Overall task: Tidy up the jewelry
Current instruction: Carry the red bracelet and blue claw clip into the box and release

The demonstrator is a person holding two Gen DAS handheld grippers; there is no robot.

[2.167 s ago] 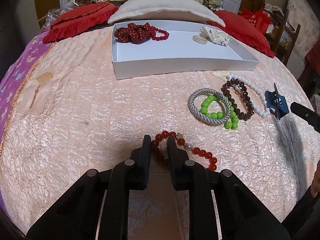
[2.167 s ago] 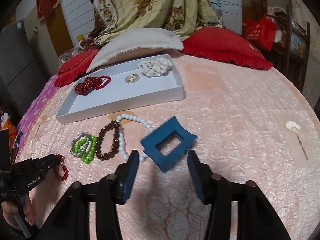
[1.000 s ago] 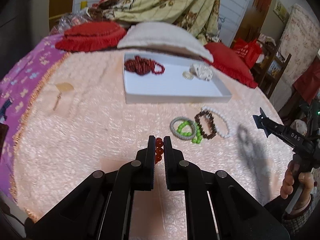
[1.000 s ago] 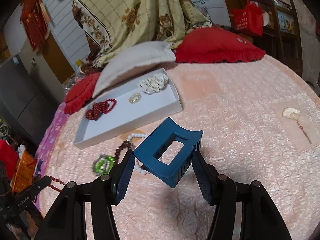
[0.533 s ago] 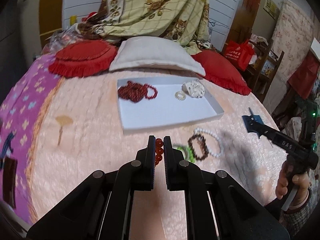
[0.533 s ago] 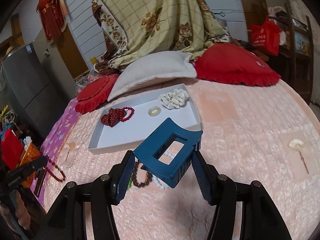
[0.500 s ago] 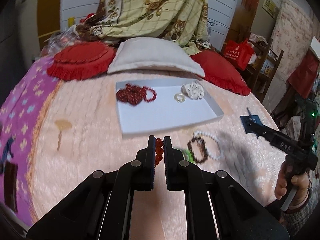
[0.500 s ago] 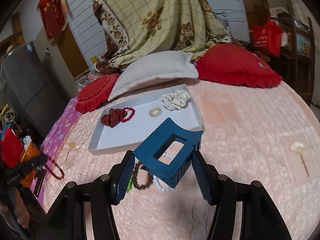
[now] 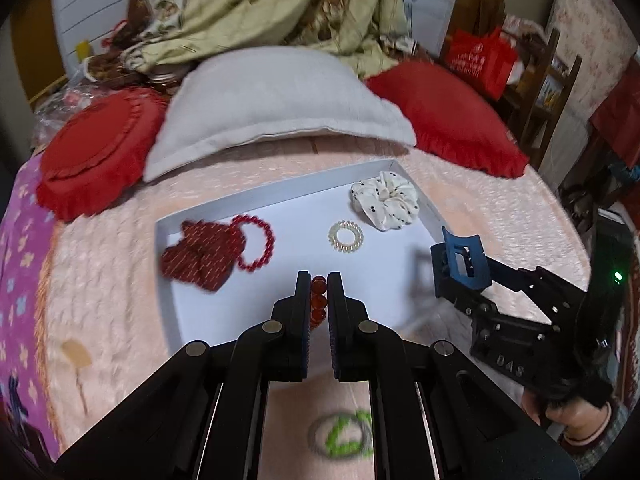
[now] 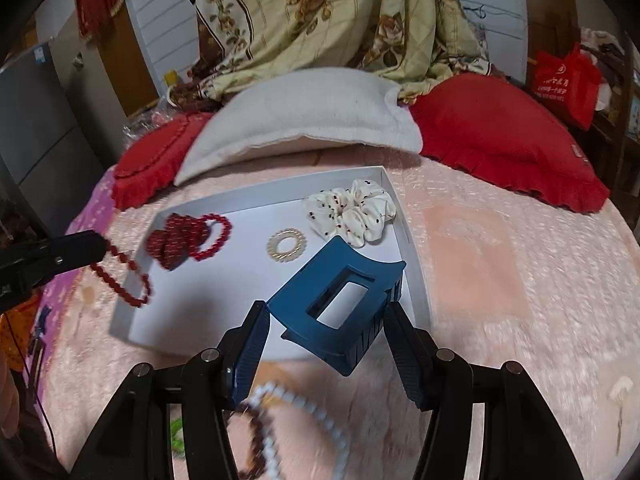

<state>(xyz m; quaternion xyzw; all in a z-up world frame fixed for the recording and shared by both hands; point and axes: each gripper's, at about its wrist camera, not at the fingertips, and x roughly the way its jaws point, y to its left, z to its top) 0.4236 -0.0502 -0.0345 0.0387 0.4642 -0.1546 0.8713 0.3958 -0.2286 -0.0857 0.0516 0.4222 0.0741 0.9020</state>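
Note:
My left gripper (image 9: 319,280) is shut on a red bead bracelet (image 9: 319,300), held above the near part of the white tray (image 9: 168,292). In the right wrist view the bracelet (image 10: 120,276) dangles from that gripper (image 10: 102,246) over the tray's left edge (image 10: 120,316). My right gripper (image 10: 326,312) is shut on a blue claw hair clip (image 10: 336,304), raised over the tray's near right corner; in the left wrist view the clip (image 9: 462,260) shows at the right. Inside the tray lie a dark red scrunchie (image 9: 200,256) with a red bead bracelet (image 9: 256,248), a clear coil tie (image 9: 346,237) and a white spotted scrunchie (image 9: 386,202).
On the pink quilt near me lie a grey and green bracelet pair (image 9: 342,434), a white bead string (image 10: 316,420) and a brown bead bracelet (image 10: 258,432). Behind the tray sit a white pillow (image 9: 272,96) and red cushions (image 9: 444,116). A person's hand (image 9: 576,424) grips the right tool.
Both grippers have moved forward from above the loose bracelets to over the tray, each keeping hold of its item. The tray now looks much closer in both views.

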